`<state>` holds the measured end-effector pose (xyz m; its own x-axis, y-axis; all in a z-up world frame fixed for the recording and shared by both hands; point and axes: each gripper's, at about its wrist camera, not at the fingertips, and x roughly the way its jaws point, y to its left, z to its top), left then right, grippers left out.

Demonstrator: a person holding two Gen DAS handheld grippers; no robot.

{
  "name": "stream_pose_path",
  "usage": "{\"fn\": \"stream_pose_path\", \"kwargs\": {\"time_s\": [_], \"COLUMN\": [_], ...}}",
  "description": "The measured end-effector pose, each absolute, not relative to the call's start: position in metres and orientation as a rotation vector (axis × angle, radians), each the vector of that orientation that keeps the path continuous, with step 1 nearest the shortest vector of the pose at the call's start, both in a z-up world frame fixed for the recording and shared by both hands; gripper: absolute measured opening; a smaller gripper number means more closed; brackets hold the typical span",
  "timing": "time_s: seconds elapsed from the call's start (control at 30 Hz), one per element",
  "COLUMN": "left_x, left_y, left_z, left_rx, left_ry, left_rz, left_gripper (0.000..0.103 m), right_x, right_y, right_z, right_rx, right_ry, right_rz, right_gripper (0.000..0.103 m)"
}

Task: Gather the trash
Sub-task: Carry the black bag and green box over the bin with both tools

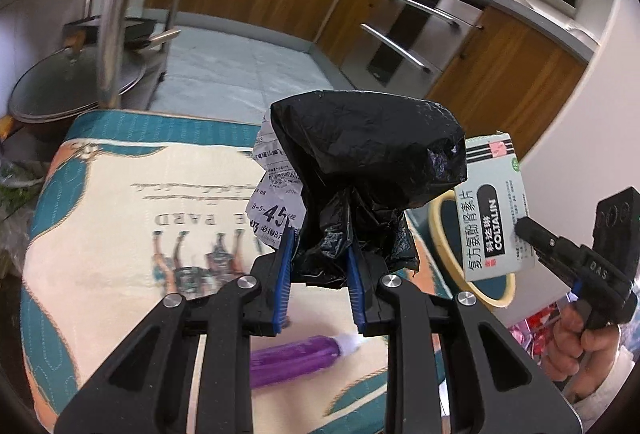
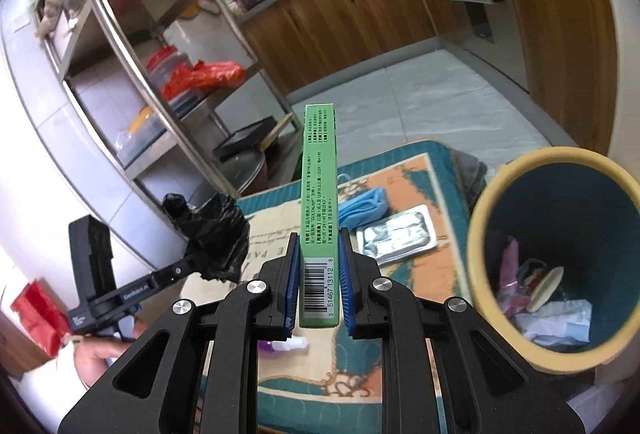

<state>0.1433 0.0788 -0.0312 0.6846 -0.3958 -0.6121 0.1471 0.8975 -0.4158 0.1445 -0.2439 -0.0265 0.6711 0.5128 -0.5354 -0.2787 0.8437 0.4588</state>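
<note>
Both claws are loaded. Left gripper (image 1: 320,274) has its 2 blue-padded fingers pinched on the gathered neck of a crumpled black plastic bag (image 1: 372,153), which balloons upward toward 12 o'clock in the left wrist view; a creased printed receipt (image 1: 274,189) sticks out just beside the bag at its 9 o'clock, touching the left pad, though whether it is clamped too I cannot tell. Right gripper (image 2: 319,274) is pressed together on a flat green medicine box (image 2: 320,201), held upright on edge with the barcode end low between the pads and the long side running to 12 o'clock. From the left wrist view the same box shows its pale face lettered COLTALIN at 3 o'clock, gripped by the black finger (image 1: 536,232) of the other tool.

Below both tools lies a teal and cream patterned cloth (image 1: 120,201). A purple tube (image 1: 296,358) with a white cap rests on it at 6 o'clock, under the left fingers. In the right wrist view a blue face mask (image 2: 366,207) and a silver blister pack (image 2: 400,234) lie on the cloth near 1 o'clock, close together. A round bin (image 2: 486,218) with a yellow rim and dark teal inside stands at 3 o'clock, holding wrappers and paper scraps. A metal shelf rack (image 2: 132,45) stands at 10 o'clock.
</note>
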Motion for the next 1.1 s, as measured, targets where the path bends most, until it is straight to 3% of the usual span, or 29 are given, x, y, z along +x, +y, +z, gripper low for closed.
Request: {"fn": "stream_pose_path", "kwargs": {"time_s": [0.73, 1.1], "left_x": [0.152, 0.177], "left_y": [-0.071, -0.166], "left_z": [-0.022, -0.047], "left_rx": [-0.185, -0.084], "left_ry": [0.817, 0.894], "left_rz": [-0.54, -0.562], "left_gripper": [0.024, 0.024], "right_x": [0.128, 0.125], "right_y": [-0.377, -0.411], "right_z": [-0.059, -0.072], "right_rx": [0.633, 0.711], "right_ry": [0.622, 0.629], "right_rz": [0.253, 0.101], "right_gripper": [0.019, 0.019]}}
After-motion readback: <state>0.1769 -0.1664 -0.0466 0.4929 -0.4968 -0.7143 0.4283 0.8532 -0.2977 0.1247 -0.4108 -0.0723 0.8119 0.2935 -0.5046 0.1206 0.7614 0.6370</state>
